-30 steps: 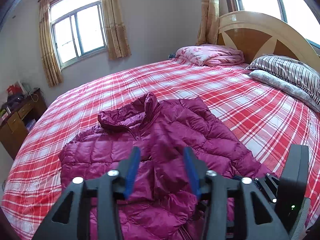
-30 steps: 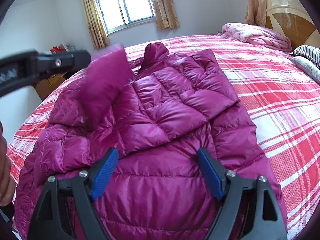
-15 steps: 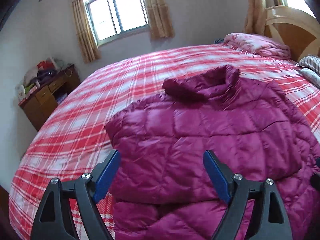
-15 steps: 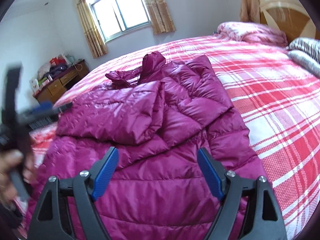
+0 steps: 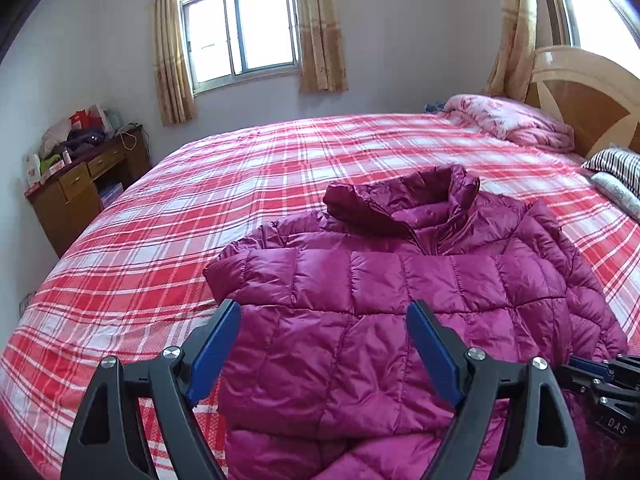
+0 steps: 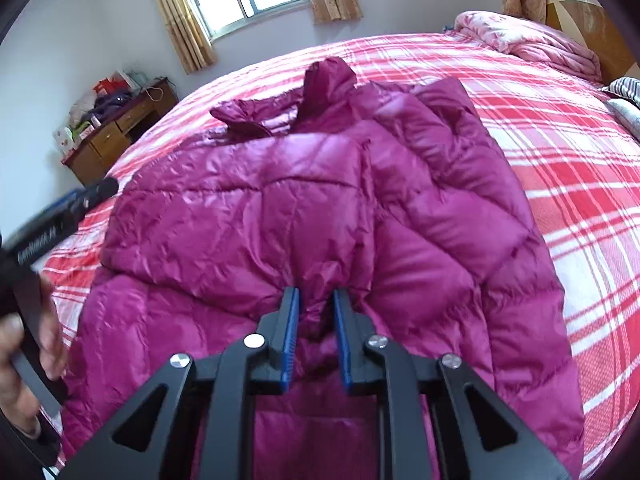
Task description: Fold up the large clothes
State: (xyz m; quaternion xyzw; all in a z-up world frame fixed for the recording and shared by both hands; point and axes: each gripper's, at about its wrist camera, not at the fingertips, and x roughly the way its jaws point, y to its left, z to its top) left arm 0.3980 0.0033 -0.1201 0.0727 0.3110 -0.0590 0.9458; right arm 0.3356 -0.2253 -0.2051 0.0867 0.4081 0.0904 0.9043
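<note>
Lying on the red plaid bed, under a curtained window, the magenta puffer jacket has a sleeve folded across. The right gripper has just closed, pinching its fabric; the left gripper stands wide, empty.

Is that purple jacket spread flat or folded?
Partly folded: the purple jacket has both sleeves laid across its front, but its lower part is not yet folded up.

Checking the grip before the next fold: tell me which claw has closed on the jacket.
The right claw: its blue pads have just closed, pinching a ridge of the magenta down jacket. The left claw stands wide open above the jacket, gripping nothing.
</note>
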